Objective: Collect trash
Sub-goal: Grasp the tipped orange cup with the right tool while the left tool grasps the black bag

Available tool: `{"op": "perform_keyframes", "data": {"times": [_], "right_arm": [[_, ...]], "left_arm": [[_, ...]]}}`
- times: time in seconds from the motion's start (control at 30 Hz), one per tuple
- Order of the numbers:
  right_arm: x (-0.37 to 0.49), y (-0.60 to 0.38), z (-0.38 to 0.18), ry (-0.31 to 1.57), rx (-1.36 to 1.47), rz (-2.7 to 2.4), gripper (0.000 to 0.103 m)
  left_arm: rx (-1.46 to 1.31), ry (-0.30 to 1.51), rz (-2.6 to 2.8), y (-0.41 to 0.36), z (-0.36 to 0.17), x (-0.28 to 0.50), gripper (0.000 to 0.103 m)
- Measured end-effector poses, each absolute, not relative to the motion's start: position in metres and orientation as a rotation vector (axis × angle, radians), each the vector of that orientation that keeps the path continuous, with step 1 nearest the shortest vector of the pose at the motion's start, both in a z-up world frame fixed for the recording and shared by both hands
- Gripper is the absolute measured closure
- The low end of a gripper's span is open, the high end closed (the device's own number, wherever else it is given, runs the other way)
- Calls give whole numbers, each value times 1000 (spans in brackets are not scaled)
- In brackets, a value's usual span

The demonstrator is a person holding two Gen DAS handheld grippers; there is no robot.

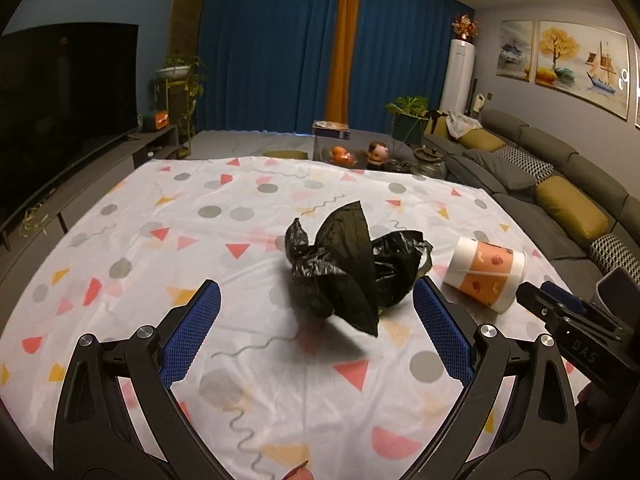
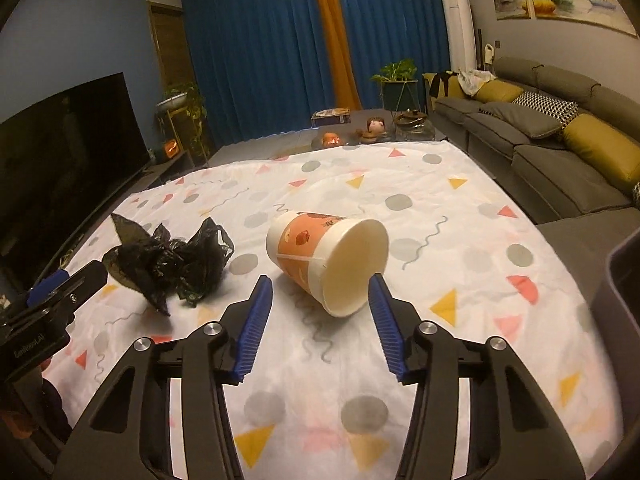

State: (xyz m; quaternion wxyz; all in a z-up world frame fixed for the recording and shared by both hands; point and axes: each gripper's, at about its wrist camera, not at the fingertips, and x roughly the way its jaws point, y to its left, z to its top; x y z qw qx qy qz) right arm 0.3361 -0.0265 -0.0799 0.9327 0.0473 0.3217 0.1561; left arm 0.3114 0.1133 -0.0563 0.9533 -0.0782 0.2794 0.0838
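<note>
Both claws are gaping, holding nothing: left gripper [image 1: 316, 292] is facing the black bag [image 1: 352, 264]; right gripper [image 2: 320, 284] is flanking the tipped cup [image 2: 328, 256]; both pieces are lying uncollected on the patterned cloth [image 2: 460, 208].

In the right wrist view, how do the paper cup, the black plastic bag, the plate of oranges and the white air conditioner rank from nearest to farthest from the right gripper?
1. Paper cup: lying on its side, just ahead of the right gripper.
2. Black plastic bag: crumpled, to the left.
3. Plate of oranges: beyond the tablecloth's far edge.
4. White air conditioner: against the far wall, right.
</note>
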Motion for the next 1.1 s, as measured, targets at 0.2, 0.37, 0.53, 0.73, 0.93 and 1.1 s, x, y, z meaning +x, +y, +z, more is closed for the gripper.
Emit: {"op": "perform_keyframes", "data": {"times": [0.2, 0.37, 0.53, 0.73, 0.93, 1.1], "right_arm": [[350, -19, -88, 684, 106, 337, 65], [356, -19, -91, 702, 120, 356, 78], [353, -16, -89, 693, 104, 382, 93], [343, -16, -84, 671, 79, 388, 99], [320, -32, -68, 622, 80, 387, 99], [295, -50, -49, 572, 76, 388, 99]], "left_arm": [[-229, 624, 152, 127, -68, 337, 14], [-264, 699, 100, 130, -81, 353, 47], [-256, 721, 70, 126, -88, 355, 90], [-221, 686, 70, 115, -78, 339, 102], [-182, 628, 67, 104, -60, 316, 103], [-148, 582, 39, 85, -40, 294, 103]]}}
